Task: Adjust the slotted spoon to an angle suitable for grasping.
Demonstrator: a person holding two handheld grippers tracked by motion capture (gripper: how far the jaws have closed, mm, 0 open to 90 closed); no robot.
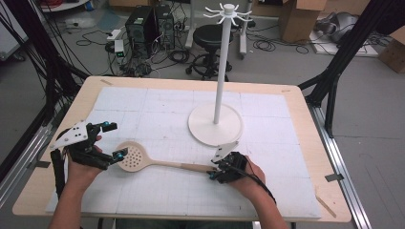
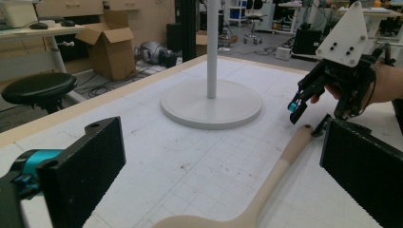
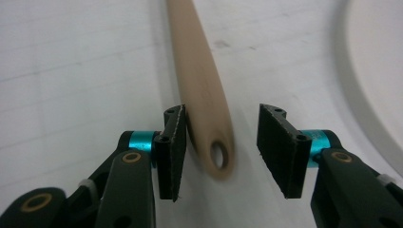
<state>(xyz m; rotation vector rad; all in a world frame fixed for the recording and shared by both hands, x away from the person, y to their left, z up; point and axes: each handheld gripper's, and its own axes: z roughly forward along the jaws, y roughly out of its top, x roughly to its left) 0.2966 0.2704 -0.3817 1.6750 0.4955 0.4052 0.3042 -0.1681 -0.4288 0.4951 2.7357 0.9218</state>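
A beige skimmer (image 1: 130,156) with a perforated round head lies flat on the white mat, its long handle (image 1: 181,165) pointing right. My left gripper (image 1: 114,140) stands open at the head's left rim, and its own view has the head's edge (image 2: 199,222) low between the wide jaws. My right gripper (image 1: 213,171) is at the handle's end. In the right gripper view the handle (image 3: 204,95), with its hanging hole, lies between the open jaws (image 3: 221,142). It sits right against the left pad, while a clear gap separates it from the right pad.
A white hook stand rises from its round base (image 1: 215,129) behind the handle, with hooks at the top of the pole (image 1: 222,62). The gridded mat (image 1: 267,191) covers most of the wooden table (image 1: 305,119). Boxes, a stool and cables lie on the floor beyond.
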